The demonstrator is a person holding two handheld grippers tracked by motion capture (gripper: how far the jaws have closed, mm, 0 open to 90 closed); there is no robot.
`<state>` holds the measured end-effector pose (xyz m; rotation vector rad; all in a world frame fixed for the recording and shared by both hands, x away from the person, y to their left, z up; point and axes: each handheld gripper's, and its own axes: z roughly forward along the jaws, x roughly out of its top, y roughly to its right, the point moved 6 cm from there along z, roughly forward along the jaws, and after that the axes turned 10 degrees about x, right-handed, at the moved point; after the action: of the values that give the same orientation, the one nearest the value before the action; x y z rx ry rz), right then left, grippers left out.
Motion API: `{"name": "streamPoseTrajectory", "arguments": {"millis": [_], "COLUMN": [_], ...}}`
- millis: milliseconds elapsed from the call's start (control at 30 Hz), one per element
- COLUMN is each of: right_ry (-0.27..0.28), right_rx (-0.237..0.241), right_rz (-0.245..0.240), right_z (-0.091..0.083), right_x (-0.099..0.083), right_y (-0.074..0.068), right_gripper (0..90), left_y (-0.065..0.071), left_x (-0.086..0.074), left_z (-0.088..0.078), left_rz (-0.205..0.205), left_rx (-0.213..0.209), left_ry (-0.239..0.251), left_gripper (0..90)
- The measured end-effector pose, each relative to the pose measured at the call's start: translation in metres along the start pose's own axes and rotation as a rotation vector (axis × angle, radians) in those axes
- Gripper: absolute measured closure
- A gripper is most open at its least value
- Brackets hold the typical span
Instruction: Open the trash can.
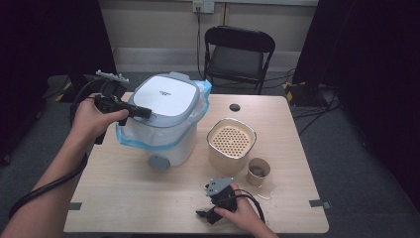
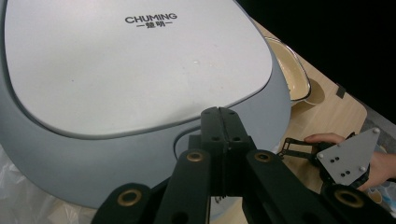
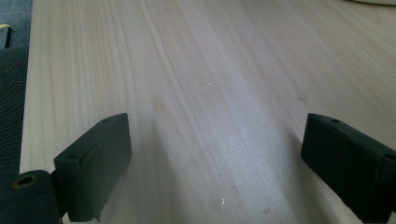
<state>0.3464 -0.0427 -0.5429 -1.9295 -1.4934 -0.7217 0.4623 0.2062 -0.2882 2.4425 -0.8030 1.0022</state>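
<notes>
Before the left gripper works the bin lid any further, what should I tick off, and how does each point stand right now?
1. Left gripper shut: ok, jaws meet with nothing between them.
2. Its tip at the front edge of the bin lid: ok; whether it touches or presses, cannot tell.
3. Lid down on the bin: ok, it sits flat.
4. Blue bag around the rim: ok, it hangs out under the lid.
5. Right gripper out of the way: ok, jaws open and empty, low over the table near its front edge.
6. Perforated container and paper cup apart from the bin: ok.
</notes>
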Motion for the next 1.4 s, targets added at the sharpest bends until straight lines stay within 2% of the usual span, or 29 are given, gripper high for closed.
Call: {"name": "streamPoseTrajectory", "arguments": {"millis": [100,333,533,567,800,833,933,967,1133,1167,1400], "right_ry": [0.001,0.000,0.000,0.000,0.001,0.000,0.001,0.000,0.001,0.000,0.001], "right_rx": [0.000,0.000,-0.001,-0.001,0.000,0.000,-0.001,-0.001,-0.001,-0.002,-0.002], "right_rz": [-0.002,0.000,-0.005,-0.003,-0.003,0.000,0.001,0.001,-0.002,-0.001,-0.004], "right_z": [0.000,0.000,0.000,0.000,0.000,0.000,0.000,0.000,0.000,0.000,0.000], "right_x": [0.000,0.000,0.000,0.000,0.000,0.000,0.000,0.000,0.000,0.000,0.000], "right_y": [0.000,0.000,0.000,0.000,0.000,0.000,0.000,0.000,0.000,0.000,0.000], "right_gripper": [8.0,8.0,8.0,8.0,7.9,8.0,8.0,8.0,8.0,8.0,8.0], "left_y": [0.001,0.002,0.002,0.003,0.015,0.017,0.018,0.018,0.020,0.020,0.018], "left_x": [0.000,-0.001,0.000,0.000,-0.006,-0.012,-0.019,-0.024,-0.039,-0.046,-0.065], "left_z": [0.000,0.000,0.000,-0.001,-0.008,-0.009,-0.008,-0.008,-0.007,-0.005,0.005], "left_rz": [0.024,0.023,0.025,0.026,0.057,0.066,0.073,0.090,0.097,0.095,0.087], "left_rx": [0.018,0.021,0.026,0.025,-0.018,-0.036,-0.037,-0.037,-0.059,-0.058,-0.059], "left_ry": [-0.001,-0.004,0.019,0.028,0.042,0.039,0.040,0.032,0.041,0.045,0.054], "left_gripper": [90.0,90.0,89.7,85.1,77.4,75.7,70.0,70.0,63.4,62.1,41.4]}}
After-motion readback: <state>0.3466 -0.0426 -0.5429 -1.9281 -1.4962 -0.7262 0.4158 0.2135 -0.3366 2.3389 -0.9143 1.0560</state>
